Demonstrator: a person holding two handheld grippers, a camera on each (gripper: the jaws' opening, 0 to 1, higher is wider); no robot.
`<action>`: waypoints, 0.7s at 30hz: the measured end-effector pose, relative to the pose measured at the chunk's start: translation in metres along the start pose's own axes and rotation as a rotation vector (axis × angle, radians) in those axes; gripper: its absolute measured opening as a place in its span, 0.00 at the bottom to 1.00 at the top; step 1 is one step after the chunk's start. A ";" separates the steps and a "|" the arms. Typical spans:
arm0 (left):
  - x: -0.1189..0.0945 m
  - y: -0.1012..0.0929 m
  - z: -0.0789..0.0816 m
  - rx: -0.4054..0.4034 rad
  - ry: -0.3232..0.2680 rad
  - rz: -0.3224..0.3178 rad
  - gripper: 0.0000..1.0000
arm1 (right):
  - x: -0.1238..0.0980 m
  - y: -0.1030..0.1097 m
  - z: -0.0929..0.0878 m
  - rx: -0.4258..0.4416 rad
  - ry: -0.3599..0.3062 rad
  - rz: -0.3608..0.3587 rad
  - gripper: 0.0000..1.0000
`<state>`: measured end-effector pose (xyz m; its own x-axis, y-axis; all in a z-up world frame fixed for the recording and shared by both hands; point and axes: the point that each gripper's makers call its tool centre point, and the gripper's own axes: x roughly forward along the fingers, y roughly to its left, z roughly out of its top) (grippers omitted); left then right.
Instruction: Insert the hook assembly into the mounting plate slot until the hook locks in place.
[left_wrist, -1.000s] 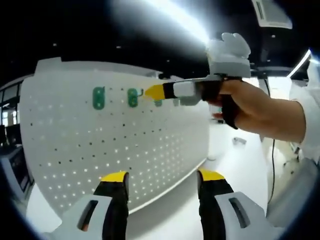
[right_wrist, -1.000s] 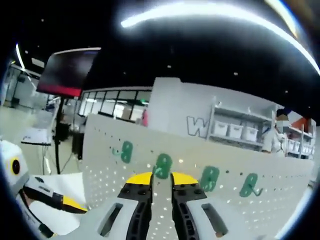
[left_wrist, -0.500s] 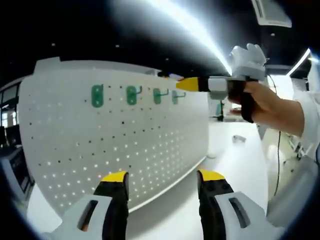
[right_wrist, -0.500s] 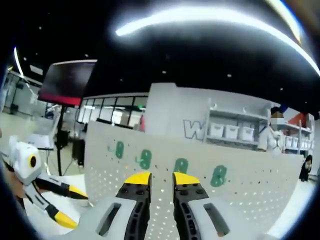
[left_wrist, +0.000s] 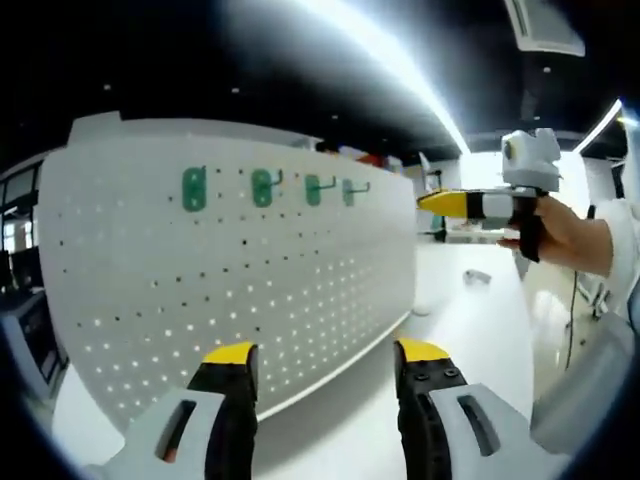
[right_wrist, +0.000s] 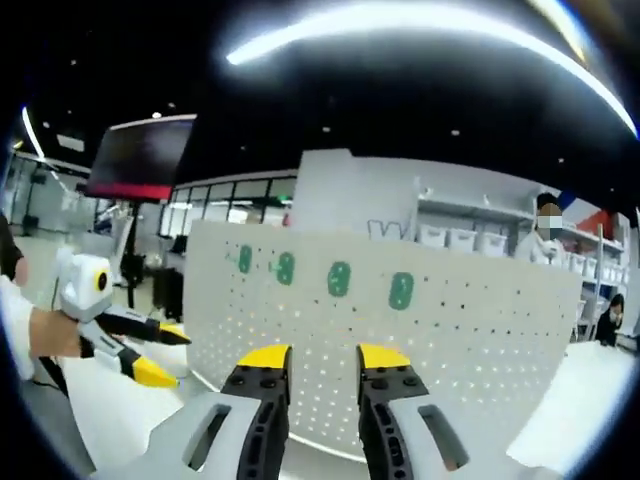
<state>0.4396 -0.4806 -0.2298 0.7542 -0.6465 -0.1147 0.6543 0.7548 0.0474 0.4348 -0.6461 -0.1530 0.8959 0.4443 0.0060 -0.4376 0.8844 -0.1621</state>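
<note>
A white pegboard mounting plate (left_wrist: 240, 270) stands upright on the table. Several green hook assemblies sit in a row near its top edge; the leftmost hook (left_wrist: 195, 189) and the rightmost hook (left_wrist: 350, 190) both hang on the board. From the right gripper view the same plate (right_wrist: 430, 350) shows the green row, with one hook (right_wrist: 340, 278) near the middle. My left gripper (left_wrist: 326, 352) is open and empty, low in front of the plate. My right gripper (right_wrist: 322, 357) is open and empty, well back from the board. It appears at the right (left_wrist: 455, 203), held by a hand (left_wrist: 560, 230).
The white table (left_wrist: 470, 330) runs off to the right, with a small object (left_wrist: 478, 279) lying on it. Behind the plate are a dark monitor (right_wrist: 140, 155), shelves with bins (right_wrist: 450, 235) and a person (right_wrist: 548, 240). My left gripper (right_wrist: 150, 350) is at the left.
The right gripper has drawn back from the hook row, away to the right of the board, and its jaws have widened. The hooks stay on the plate. The left gripper has held still.
</note>
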 end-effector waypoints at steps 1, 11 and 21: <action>0.000 -0.001 0.000 -0.002 0.001 -0.002 0.56 | -0.006 0.000 -0.007 0.012 0.011 -0.003 0.28; -0.003 -0.014 0.003 -0.035 -0.011 -0.016 0.57 | -0.027 -0.003 -0.037 0.063 0.048 -0.013 0.31; -0.026 -0.022 -0.003 -0.062 -0.002 -0.008 0.66 | -0.032 -0.004 -0.037 0.117 0.015 -0.023 0.48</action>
<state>0.4050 -0.4798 -0.2310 0.7494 -0.6525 -0.1130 0.6553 0.7552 -0.0154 0.4105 -0.6687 -0.1892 0.9064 0.4223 -0.0064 -0.4221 0.9054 -0.0463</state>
